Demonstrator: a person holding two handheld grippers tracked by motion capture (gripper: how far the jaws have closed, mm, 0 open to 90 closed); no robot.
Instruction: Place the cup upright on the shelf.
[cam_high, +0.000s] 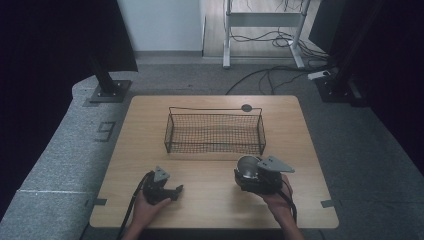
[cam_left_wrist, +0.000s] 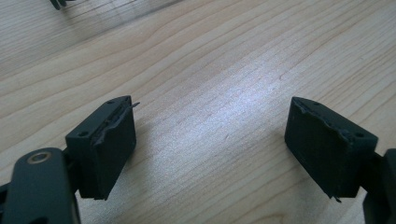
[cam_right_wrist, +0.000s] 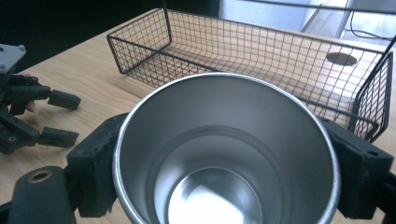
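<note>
One steel cup (cam_right_wrist: 224, 154), clamped between the jaws of my right tongs (cam_high: 248, 175), mouth toward the camera and empty inside. One wire basket (cam_high: 215, 132) just beyond the cup on the table (cam_high: 210, 200), nothing in it. My left tongs (cam_high: 176, 191) sit well left of the cup, jaws spread wide over bare wood.

light: dim, dark edges | glare: table (cam_left_wrist: 243, 100) sheen, cup (cam_right_wrist: 205, 200) floor | focus: sharp
</note>
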